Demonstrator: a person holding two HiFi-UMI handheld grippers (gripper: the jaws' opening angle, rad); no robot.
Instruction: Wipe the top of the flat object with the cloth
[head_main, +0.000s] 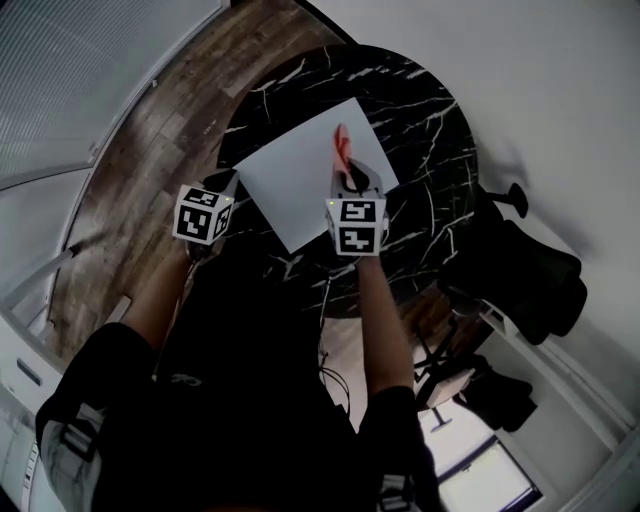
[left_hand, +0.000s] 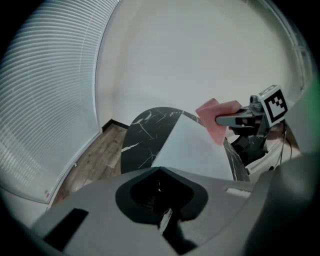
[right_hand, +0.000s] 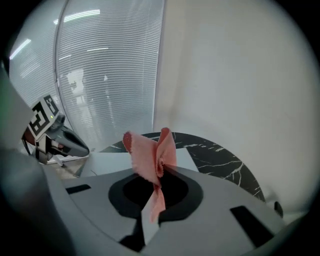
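Two grippers are held above a counter. The left gripper (left_hand: 163, 219) is shut with nothing between its jaws, by the near left corner of a white sheet (head_main: 296, 183). The right gripper (right_hand: 151, 202) is clamped on a bunched pink cloth (right_hand: 149, 150), held over the sheet's right side. The sheet is laid flat on the round black counter (head_main: 425, 125).
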